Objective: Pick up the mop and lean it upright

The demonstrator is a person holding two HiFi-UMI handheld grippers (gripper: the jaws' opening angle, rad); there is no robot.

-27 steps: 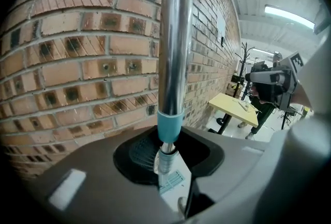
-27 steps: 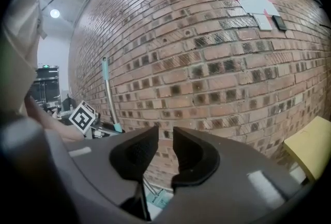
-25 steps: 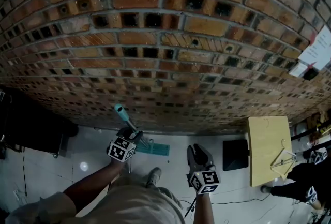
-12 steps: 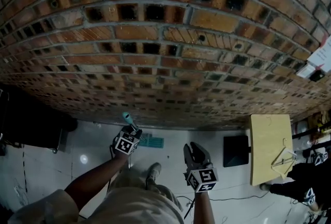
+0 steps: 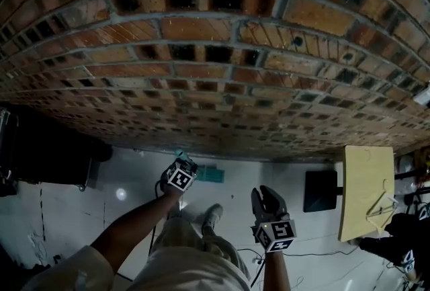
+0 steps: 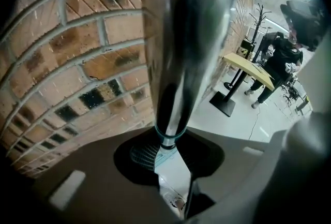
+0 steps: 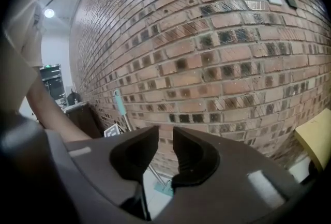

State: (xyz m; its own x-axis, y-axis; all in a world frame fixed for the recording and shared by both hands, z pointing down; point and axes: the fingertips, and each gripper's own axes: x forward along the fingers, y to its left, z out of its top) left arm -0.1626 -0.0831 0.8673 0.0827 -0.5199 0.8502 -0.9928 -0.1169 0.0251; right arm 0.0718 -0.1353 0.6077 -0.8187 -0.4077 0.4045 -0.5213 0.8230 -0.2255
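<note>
- Left hand-held gripper (image 5: pixel 182 166): jaws closed round the mop handle (image 6: pixel 189 36). The metal pole runs up between the pads and is clamped there.
- Mop head (image 5: pixel 210 174): teal, lying on the white floor (image 5: pixel 134 175) at the foot of the brick wall (image 5: pixel 215 48), just right of the left hand-held gripper in the head view.
- In the right gripper view the handle slants up and to the left from the head. Its teal grip end (image 7: pixel 119 100) is close to the brickwork; I cannot tell whether it touches the wall.
- Right hand-held gripper (image 7: pixel 165 148): jaws a narrow gap apart, nothing between them. It is held to the right of the mop, apart from it.
- Yellow table (image 5: pixel 366 189) on a black base (image 5: pixel 319 190) stands well off to the right.
- A person (image 5: pixel 400 249) in dark clothes stands beside the table.
</note>
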